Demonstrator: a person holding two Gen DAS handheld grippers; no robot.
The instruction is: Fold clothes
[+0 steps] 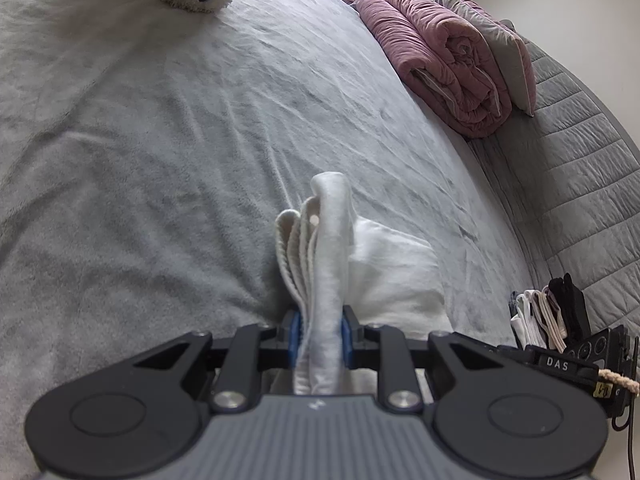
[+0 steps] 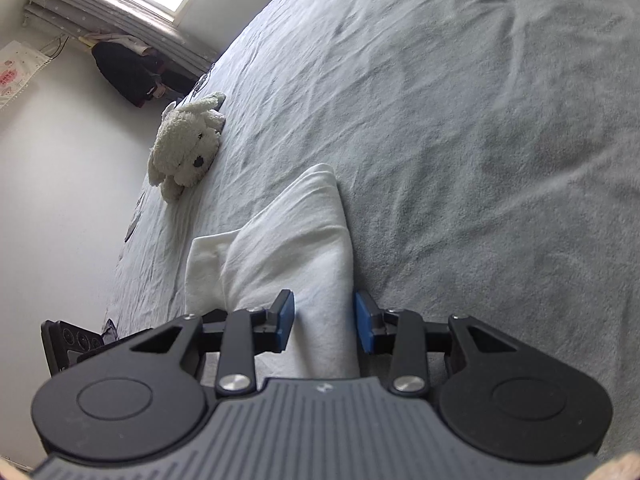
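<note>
A white garment [image 1: 384, 264] lies partly folded on the grey bed sheet [image 1: 160, 160]. My left gripper [image 1: 320, 332] is shut on a bunch of its layered edges, which stand up between the blue pads. In the right wrist view, a broad fold of the same white garment [image 2: 292, 232] runs from the sheet up into my right gripper [image 2: 325, 320]. It fills the gap between the pads, and both pads touch it. The right gripper [image 1: 580, 360] shows at the left view's lower right edge. The left gripper [image 2: 72, 340] shows at the right view's lower left.
A white plush dog [image 2: 184, 148] lies on the bed near the wall. A rolled pink quilt [image 1: 448, 64] and a pillow [image 1: 504, 44] sit by the grey quilted headboard [image 1: 580, 184]. Several folded clothes [image 1: 548, 312] stand in a row beside the headboard.
</note>
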